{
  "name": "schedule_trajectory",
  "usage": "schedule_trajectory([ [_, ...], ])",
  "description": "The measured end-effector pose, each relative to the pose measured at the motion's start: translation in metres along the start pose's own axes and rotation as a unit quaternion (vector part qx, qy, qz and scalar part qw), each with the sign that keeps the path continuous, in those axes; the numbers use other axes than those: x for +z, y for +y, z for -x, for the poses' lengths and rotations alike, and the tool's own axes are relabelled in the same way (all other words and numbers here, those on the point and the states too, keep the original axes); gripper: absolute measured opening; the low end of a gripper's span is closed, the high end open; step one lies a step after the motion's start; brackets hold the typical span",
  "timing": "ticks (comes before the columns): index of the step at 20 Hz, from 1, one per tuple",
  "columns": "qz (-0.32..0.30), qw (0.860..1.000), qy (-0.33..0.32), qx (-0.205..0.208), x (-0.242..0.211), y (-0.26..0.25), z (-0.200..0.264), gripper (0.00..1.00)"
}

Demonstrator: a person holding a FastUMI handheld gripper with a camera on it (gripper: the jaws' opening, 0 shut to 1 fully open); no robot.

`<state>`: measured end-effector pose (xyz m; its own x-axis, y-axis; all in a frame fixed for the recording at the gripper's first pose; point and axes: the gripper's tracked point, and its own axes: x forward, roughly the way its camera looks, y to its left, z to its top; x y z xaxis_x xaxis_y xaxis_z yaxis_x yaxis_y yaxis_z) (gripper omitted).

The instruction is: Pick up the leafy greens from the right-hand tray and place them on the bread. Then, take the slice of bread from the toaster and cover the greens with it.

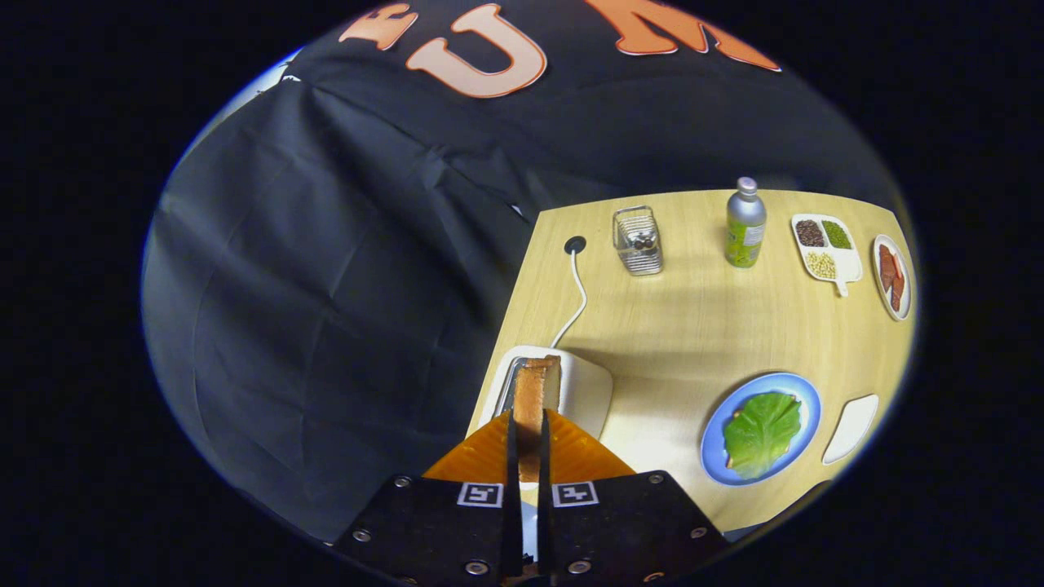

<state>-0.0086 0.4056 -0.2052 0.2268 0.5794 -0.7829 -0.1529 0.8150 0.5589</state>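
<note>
Gripper (528, 444) is closed on the bread slice (535, 403): both fingers press its faces, slice standing on edge between them. Slice sits in or just above the slot of the white toaster (589, 391); can't tell if it's fully clear of the slot. Toaster's cord (576, 302) runs back to a grommet hole (575, 244) in the wooden table (693, 326).

Progress: greens step looks done. Lettuce leaf (763, 432) lies flat on the blue plate (803, 391), with a bit of bread showing at its near edge, so it's probably on the bottom slice. The small white tray (851, 428) just right of the plate is bare. Left to do: carry the slice over and lay it on the leaf.

Target plate is to the right of the fingers, apart from the toaster, at roughly the same depth.

Far side of the table: wire basket (638, 240), metal bottle (745, 224), divided dish of beans (825, 244), plate of reddish slices (892, 277). None of them lie between toaster and plate.
</note>
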Motion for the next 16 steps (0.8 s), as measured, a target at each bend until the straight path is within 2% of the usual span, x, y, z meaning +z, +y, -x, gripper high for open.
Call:
schedule_trajectory([
  [8,-0.004,1.0,-0.012,-0.009,-0.003,-0.073,0.021,0.08],
  [16,-0.003,0.999,0.033,-0.04,-0.042,-0.147,0.019,0.08],
])
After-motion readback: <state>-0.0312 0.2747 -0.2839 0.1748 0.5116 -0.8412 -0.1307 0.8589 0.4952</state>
